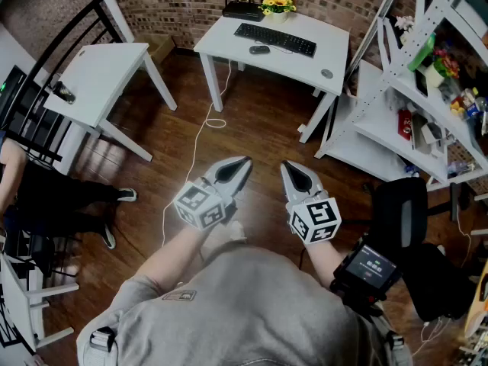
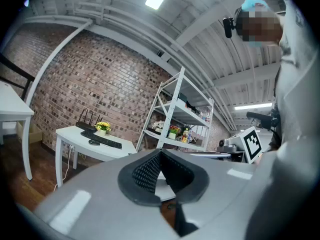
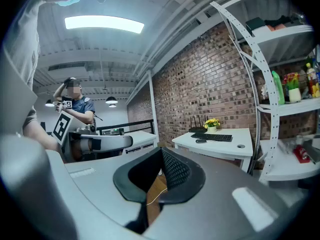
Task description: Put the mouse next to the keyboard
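I hold the left gripper (image 1: 242, 163) and right gripper (image 1: 289, 168) clenched on nothing, well apart from the mouse (image 1: 259, 49) lying just beside the keyboard (image 1: 275, 39) on the white desk (image 1: 309, 65).

You have no words or numbers to read here. The marker cube (image 1: 204, 204) on your left tool (image 1: 244, 162) and its twin on your right tool (image 1: 287, 166) carry only black-and-white square patterns. The wrist screen (image 1: 373, 264) shows characters too small to make out.

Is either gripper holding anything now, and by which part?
Nothing is held: the left gripper and right gripper are both shut and empty. The mouse lies on the desk.
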{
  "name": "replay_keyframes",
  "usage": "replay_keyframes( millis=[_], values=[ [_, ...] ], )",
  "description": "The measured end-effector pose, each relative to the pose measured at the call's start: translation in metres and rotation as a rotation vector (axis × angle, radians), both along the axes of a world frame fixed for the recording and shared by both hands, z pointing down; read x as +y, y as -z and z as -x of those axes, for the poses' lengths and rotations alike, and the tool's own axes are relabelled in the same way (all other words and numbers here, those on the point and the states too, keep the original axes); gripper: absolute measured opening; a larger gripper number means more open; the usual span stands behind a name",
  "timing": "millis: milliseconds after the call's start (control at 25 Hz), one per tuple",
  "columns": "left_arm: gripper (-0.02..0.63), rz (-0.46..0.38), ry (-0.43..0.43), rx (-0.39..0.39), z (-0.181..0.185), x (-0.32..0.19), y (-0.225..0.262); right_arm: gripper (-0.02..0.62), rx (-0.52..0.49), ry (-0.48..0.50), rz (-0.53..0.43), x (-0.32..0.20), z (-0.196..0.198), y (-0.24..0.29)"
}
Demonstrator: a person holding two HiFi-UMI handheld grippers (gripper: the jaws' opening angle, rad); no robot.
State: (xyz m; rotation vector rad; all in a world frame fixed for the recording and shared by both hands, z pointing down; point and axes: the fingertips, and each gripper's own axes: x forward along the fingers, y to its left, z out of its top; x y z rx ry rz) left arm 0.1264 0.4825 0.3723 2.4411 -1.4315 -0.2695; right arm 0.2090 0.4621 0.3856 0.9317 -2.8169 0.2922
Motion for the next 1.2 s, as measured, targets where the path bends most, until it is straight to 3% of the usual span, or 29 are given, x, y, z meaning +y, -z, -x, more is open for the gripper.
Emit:
replay_keyframes(
  millis=[280, 600, 1200],
  values=[
    [0.0, 0.012, -0.029, -0.022, 0.052, -0.047, -0.009, 0.011, 0.014, -0.015, 0.03, -0.044, 0.053, -0.012],
    [0.0, 0.009, 0.001, 0.004, 0.094, -0.106, -0.001, 0.011, 0.028, -0.005, 0.033, -0.102, 0.09, -0.01],
    [0.0, 0.062, 0.096, -0.021, 0.149, -0.29, -0.004, 0.011, 0.015, 0.06, 0.037, -0.298, 0.139, -0.017]
  ],
)
